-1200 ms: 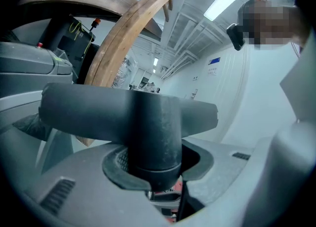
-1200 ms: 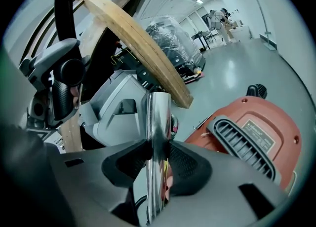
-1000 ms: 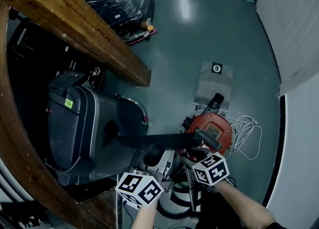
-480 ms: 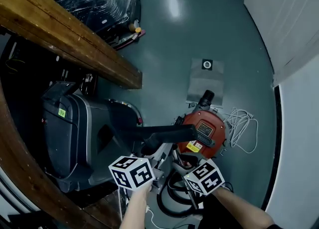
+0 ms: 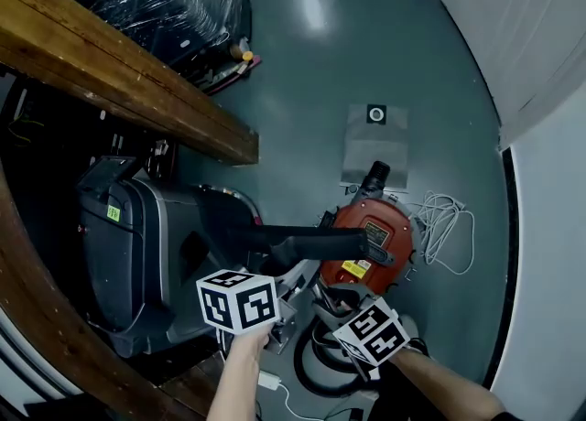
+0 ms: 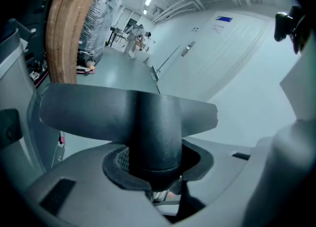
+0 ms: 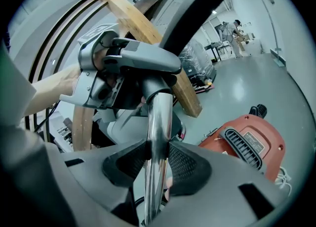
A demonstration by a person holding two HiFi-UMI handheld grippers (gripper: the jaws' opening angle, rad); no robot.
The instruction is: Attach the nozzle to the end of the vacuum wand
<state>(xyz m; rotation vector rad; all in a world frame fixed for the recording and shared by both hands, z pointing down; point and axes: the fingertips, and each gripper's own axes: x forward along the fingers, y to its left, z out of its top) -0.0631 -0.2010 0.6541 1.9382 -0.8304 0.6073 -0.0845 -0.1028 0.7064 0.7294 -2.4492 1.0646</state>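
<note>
I am gripping the black nozzle [image 6: 153, 122] by its round neck in my left gripper [image 6: 153, 171], the jaws partly apart and both pads pressing on that neck, so its flat head is stretching as a wide bar across the middle of the left gripper view. In the head view it is lying as a dark bar across the centre of the frame. My right gripper [image 7: 158, 164] is pinching the chrome wand [image 7: 159, 137] between its ribbed pads, the tube running straight up the middle of the right gripper view. The wand's upper end is meeting the nozzle's dark neck just below my other gripper; how deep it is sitting I cannot tell.

In the head view the red vacuum canister [image 5: 377, 236] is sitting on the floor just right of the nozzle, with a white cable [image 5: 444, 222] coiling at its right. A black hose [image 5: 307, 369] is looping near the bottom edge. A grey flat bag [image 5: 374, 140] is lying above the canister. A dark grey machine [image 5: 137, 254] is standing at lower left, and a wooden beam [image 5: 119, 80] is slanting across the upper left
</note>
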